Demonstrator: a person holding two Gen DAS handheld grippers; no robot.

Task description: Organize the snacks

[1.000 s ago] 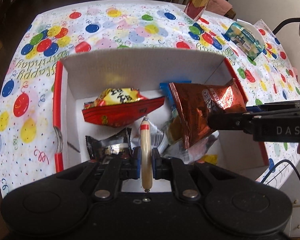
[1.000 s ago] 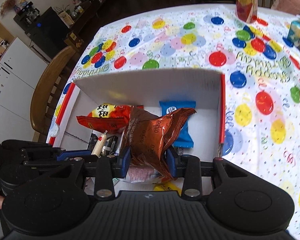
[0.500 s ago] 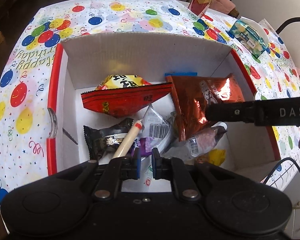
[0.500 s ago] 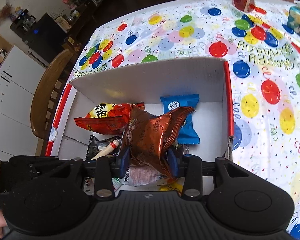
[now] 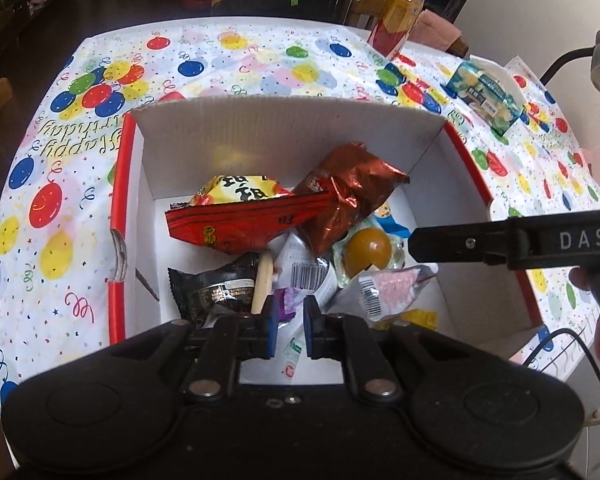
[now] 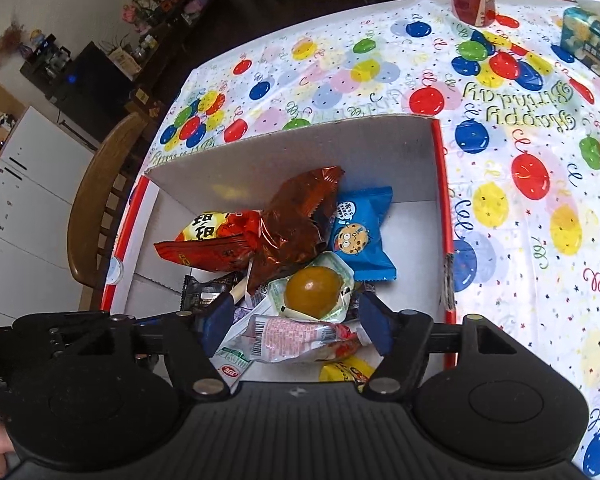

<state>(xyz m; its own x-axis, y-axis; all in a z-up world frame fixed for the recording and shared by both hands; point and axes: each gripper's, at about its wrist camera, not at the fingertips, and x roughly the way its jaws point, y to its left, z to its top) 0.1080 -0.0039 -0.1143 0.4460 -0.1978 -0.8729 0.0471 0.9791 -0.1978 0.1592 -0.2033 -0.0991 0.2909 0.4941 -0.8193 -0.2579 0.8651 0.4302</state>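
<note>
The bench (image 5: 260, 60), under a balloon-print birthday cloth, carries a white cardboard box (image 5: 284, 136) with red rims, open at the top and loosely filled with snacks. In the left wrist view a red and yellow snack bag (image 5: 236, 216) lies at about 10 o'clock of the heap, and the crumpled copper-brown cookie bag (image 5: 348, 192) leans over its right end, toward 1 o'clock. In the right wrist view a blue cookie packet (image 6: 360, 232) lies flat at 2 o'clock, beside a clear cup holding a brown jelly ball (image 6: 312, 290) near the centre. A black wrapper (image 5: 216, 288) sits at 8 o'clock, touching a pale sausage stick (image 5: 262, 280). The left tool (image 5: 287, 328) hovers over the box's near edge, fingers narrowly apart, empty. The right tool (image 6: 296, 326) is released, spread wide above a pink packet (image 6: 292, 340).
</note>
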